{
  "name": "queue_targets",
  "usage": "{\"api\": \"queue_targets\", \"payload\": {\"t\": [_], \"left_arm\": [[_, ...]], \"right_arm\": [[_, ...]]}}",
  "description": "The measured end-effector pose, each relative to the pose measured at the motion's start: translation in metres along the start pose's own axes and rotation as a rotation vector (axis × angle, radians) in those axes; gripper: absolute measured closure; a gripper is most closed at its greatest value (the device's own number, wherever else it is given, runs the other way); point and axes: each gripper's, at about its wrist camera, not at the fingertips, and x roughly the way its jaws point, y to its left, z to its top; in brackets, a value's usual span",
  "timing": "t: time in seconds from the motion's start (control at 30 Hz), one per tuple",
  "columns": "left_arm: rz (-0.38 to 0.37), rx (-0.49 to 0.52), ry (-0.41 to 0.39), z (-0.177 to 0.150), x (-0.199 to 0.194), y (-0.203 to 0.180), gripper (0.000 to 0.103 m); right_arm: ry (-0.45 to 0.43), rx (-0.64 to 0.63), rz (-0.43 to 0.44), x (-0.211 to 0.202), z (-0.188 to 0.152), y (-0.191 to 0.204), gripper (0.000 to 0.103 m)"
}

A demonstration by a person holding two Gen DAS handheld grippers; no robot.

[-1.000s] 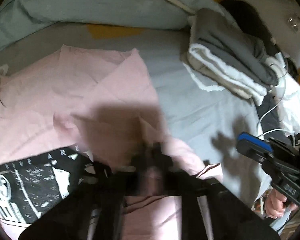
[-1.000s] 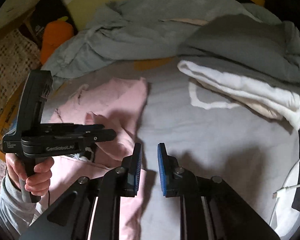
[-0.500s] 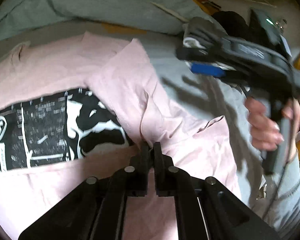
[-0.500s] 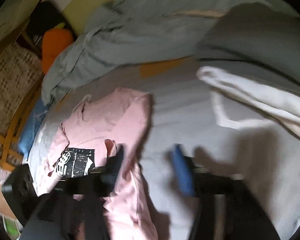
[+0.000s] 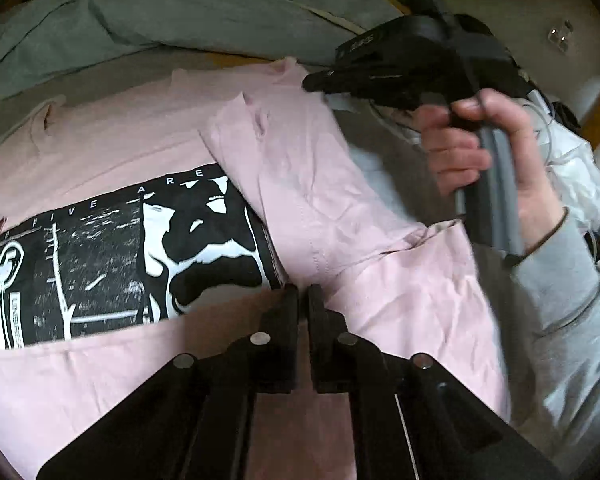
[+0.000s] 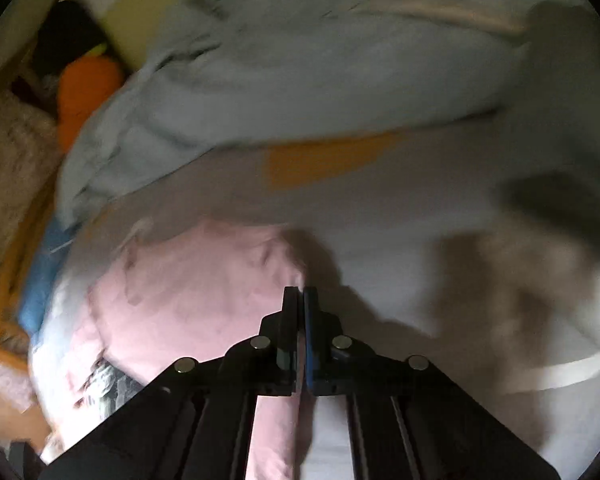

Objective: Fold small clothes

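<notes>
— Pink T-shirt [image 5: 131, 140]? 
— Spread on the bed [image 6: 380, 208], print up, one side folded over.
— Left tongs [image 5: 303, 294]? 
— Nearly closed, pinching the fold's edge.
— Right tongs [image 6: 301, 296]? 
— Pressed together at the shirt's far edge; fabric between them, apparently. Blurred.

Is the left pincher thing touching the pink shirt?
Touching. In the left wrist view the left gripper has its fingers closed together on a fold of the pink shirt, with fabric bunched right at the tips.

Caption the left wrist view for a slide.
Left gripper pinches a pink T-shirt while the right gripper nips its far edge.
</notes>
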Motion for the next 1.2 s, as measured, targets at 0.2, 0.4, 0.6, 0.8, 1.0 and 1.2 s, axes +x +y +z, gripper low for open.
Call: {"api": "queue_targets", "payload": {"t": [0.2,0.4,0.6,0.8,1.0,1.2], "left_arm": [[-0.049,-0.014,0.053,0.003,-0.001,0.005,0.086],[-0.057,-0.011,-0.059,0.017,-0.038,0.013,0.052],[0.147,-0.015,-0.103,0.08,-0.013,0.034,0.048],[0.159,-0.072,0.024,0.101,0.028,0.055,0.048],[0.328,-0.056,0.031,0.086,0.011,0.078,0.048],[0.24,-0.095,-0.032,0.08,-0.021,0.092,0.048]], "right_arm": [[-0.033,-0.139,-0.142,0.011,-0.01,0.017,0.101],[-0.101,-0.139,-0.276,-0.009,-0.011,0.011,0.1],[-0.029,-0.16,-0.097,-0.074,-0.038,0.032,0.097],[0.125,-0.115,0.001,-0.076,-0.098,0.053,0.091],[0.167,-0.201,-0.175,-0.056,-0.124,0.057,0.091],[0.156,-0.155,-0.139,-0.07,-0.121,0.034,0.091]]}}
